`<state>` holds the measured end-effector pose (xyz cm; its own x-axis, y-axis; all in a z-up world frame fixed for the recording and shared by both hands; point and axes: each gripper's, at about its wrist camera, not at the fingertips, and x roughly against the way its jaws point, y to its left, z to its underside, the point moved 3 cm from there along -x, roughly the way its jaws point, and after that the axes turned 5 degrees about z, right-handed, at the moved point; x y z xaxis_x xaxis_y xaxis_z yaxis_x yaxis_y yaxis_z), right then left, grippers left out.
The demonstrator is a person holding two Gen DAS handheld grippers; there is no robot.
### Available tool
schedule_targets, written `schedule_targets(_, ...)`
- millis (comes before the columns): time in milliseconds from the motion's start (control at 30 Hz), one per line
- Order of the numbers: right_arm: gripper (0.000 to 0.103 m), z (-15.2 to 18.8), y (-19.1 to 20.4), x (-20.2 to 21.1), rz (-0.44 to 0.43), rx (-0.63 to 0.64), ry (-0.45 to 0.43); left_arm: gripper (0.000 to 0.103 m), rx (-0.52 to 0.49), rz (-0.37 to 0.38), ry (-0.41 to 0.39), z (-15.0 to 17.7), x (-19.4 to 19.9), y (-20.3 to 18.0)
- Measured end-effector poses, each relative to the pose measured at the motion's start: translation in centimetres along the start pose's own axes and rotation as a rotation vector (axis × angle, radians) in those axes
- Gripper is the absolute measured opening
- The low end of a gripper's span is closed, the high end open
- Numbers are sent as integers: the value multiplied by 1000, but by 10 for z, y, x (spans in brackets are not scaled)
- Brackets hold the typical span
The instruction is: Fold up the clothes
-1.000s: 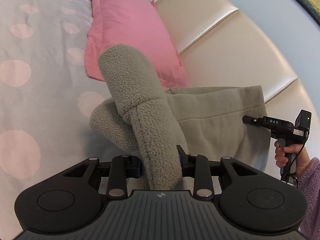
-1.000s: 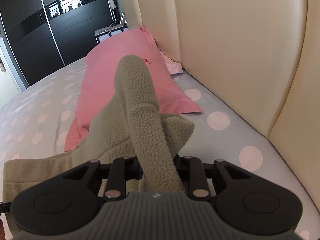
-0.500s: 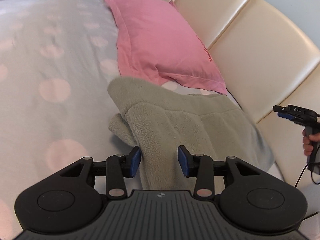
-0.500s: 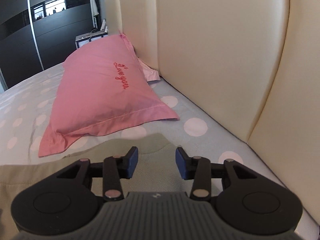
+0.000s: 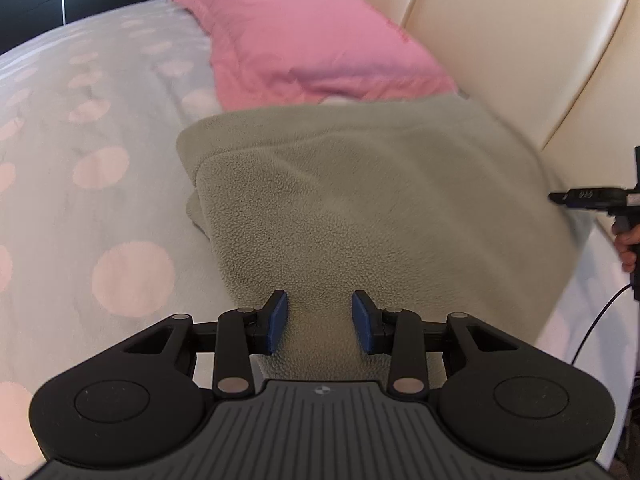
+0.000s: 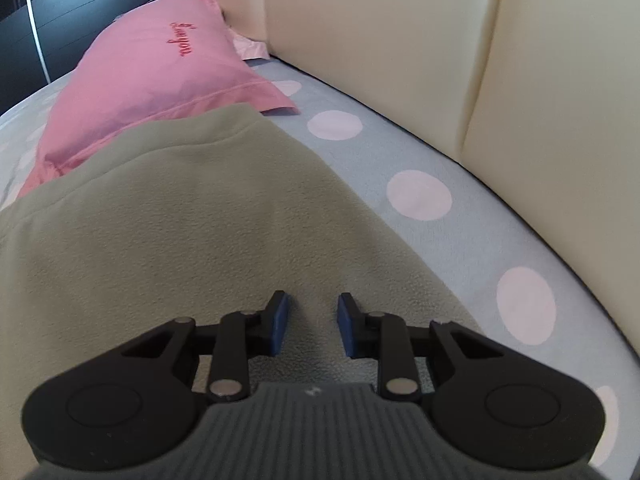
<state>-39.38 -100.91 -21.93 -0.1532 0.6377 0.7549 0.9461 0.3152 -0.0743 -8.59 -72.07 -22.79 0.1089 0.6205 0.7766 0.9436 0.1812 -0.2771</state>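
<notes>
The left gripper [image 5: 319,322] stands part open over the near end of the grey-green fleece garment [image 5: 360,200]. Its jaws have just been closing a little, with fleece lying under the gap but not pinched between the blue pads [image 5: 276,322]. The right gripper [image 6: 312,324] is likewise part open and empty, its jaws also just closing, low over the same garment [image 6: 192,220] near its side by the headboard.

From both grippers the garment runs straight ahead, its long axis pointing at the pink pillow [image 5: 304,36], whose near edge it covers. It lies flat on the spotted bedsheet [image 5: 88,208], close to the bed's headboard edge (the cream padded headboard [image 6: 400,40] runs along the right). In the left view its left side shows a doubled layer, so one fold seems already laid.

The next fold most likely brings the near end toward the pillow end. Each gripper is nearest its own near corner: left on the open-bed side, right on the headboard side, with a hand [image 5: 628,244] showing at that edge.
</notes>
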Motion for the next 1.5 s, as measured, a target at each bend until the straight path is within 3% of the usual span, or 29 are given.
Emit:
schedule_targets(233,31,1,-3,-23,25,-70,-5,34,-6,-36,28,4,-15,-1)
schedule_targets(400,33,0,3,6,63,-26,-16,34,-30,-70,19,4,3,-10)
schedule_targets(533,34,4,3,48,7,-5,-23,35,-72,-77,0,7,36,-25)
schedule_targets(600,47,5,8,77,35,7,-38,38,-92,-80,-23,10,56,-35)
schedule_targets(667,56,7,12,106,64,19,-53,49,-136,-96,-64,13,79,-47)
schedule_targets(767,58,13,23,157,66,59,-114,52,-202,-126,-134,16,114,-66)
schedule_targets(933,57,29,39,240,-37,23,-173,53,-210,-51,-266,29,176,-89)
schedule_targets(1100,53,62,50,318,-129,-46,-253,54,-199,-16,-382,42,226,-107)
schedule_targets(1300,48,123,71,382,-118,-50,-279,55,-205,-46,-384,67,256,-119)
schedule_targets(1500,52,196,92,423,-82,-60,-265,55,-209,-58,-366,101,273,-131)
